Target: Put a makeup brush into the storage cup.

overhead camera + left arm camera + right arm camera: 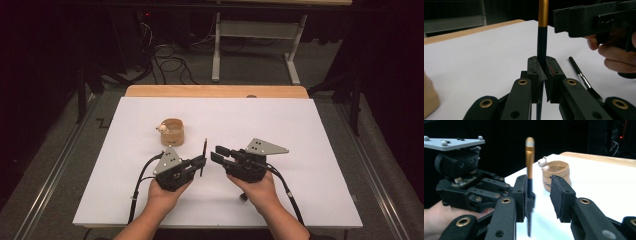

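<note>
Left gripper view showing the makeup brush (542,41) standing upright, left gripper (543,75) clamping its dark handle (gold ferrule above), right gripper (538,195) sitting with jaws apart beside it, second brush (584,80) lying on white table (486,57), wooden cup (172,132) sitting near.

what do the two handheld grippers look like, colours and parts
Both the left gripper and the right gripper are black, with linkage arms pinned by brass-ringed pivots and flat padded jaws. Each carries a grey three-cornered plate studded with small balls, and trails a black cable. The forearms are bare, no sleeves.
</note>
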{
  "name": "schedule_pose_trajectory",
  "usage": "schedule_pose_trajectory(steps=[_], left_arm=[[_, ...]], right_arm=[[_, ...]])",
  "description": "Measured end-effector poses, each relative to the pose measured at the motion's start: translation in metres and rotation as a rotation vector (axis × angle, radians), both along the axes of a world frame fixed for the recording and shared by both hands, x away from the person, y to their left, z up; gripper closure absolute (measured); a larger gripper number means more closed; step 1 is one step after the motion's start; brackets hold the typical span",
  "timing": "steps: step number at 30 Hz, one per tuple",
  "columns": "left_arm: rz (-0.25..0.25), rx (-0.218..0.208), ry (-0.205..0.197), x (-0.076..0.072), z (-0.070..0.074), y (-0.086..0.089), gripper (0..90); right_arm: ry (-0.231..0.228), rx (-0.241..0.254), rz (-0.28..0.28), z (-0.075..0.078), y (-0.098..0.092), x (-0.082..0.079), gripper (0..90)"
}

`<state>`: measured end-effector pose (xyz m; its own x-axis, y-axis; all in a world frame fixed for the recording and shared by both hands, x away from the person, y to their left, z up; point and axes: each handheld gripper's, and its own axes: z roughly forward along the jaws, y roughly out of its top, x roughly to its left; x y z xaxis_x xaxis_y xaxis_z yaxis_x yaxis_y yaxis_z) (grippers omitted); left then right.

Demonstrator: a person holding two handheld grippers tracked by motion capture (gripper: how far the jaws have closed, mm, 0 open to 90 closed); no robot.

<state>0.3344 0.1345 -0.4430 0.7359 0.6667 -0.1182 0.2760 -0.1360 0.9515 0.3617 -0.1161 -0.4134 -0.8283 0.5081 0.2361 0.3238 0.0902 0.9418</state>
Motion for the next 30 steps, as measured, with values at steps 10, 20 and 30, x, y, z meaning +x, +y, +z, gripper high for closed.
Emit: schedule_pose_trajectory(steps=[10,20,30], left_arm=[[0.031,0.023,-0.023,0.001,0.002,0.025,83.4],[0.066,-0.013,-0.028,-0.002,0.003,0.035,83.3],[0.108,-0.030,-0.030,-0.001,0.002,0.045,83.3]], right_arm=[[-0.015,-0.053,-0.067,0.006,-0.031,0.006,66.6],[-0.018,-0.090,-0.142,0.003,-0.071,0.006,65.8],[-0.026,-0.098,-0.192,-0.002,-0.095,0.003,64.3]])
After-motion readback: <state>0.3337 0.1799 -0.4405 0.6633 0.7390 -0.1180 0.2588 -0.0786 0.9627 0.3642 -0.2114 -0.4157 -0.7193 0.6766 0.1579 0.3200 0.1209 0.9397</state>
